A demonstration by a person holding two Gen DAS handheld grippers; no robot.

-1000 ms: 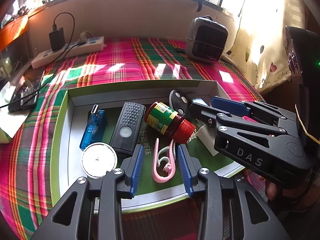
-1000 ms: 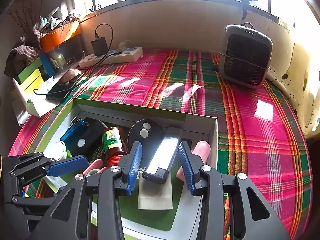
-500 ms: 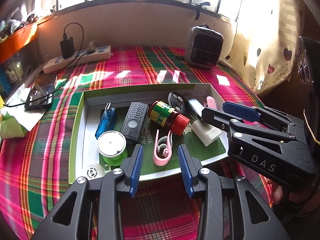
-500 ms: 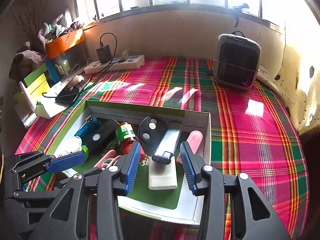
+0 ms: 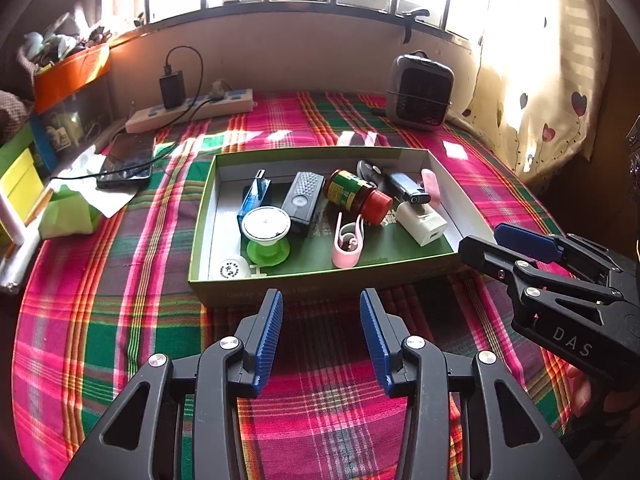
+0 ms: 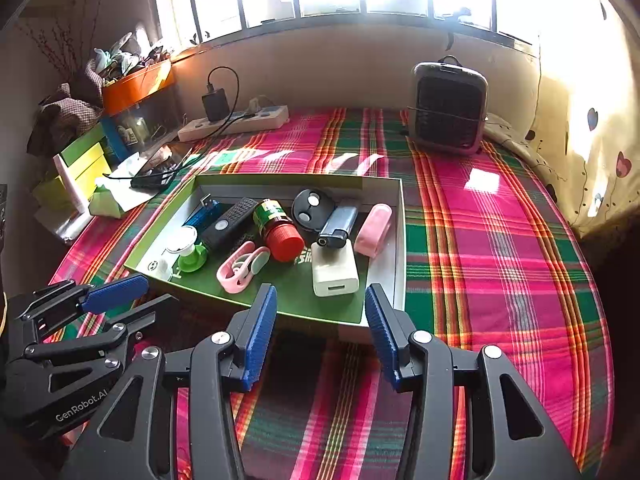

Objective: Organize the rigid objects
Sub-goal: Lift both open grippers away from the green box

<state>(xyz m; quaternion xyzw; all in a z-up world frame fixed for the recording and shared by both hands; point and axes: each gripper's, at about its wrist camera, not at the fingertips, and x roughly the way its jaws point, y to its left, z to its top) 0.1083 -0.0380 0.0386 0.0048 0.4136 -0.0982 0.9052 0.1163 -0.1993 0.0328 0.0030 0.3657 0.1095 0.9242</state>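
The shallow green box (image 5: 320, 292) is sitting on the plaid cloth (image 5: 120, 320) in the middle of the table, and the small things are lying packed together inside it. A brown bottle with a red cap (image 5: 356, 197) is lying on its side near the middle, with a pink clip (image 5: 348, 242) in front of it and a white charger block (image 5: 422, 222) to its right. A dark lighter (image 6: 338, 226) is resting partly on the charger, and a round black fob (image 6: 310, 206) is half hidden behind the lighter and the bottle. A pink case (image 6: 374, 230) is leaning along the right wall. On the left, a black ridged remote (image 5: 302, 200), a blue stick (image 5: 252, 202) and a white-topped green cup (image 5: 266, 236) are crowding one another; the printing on the small white disc (image 5: 230, 269) in the near corner is too small to read.

The left gripper (image 5: 321, 316) is hovering just short of the box's near wall, its jaws spread and just having been opening, nothing between them. The right gripper (image 6: 321, 312) is hanging over the near right corner, also spread and having been widening, empty.

Beyond the box a small heater (image 5: 420, 98), a power strip (image 5: 192, 110) and a phone (image 5: 126, 160) are standing well apart from it.
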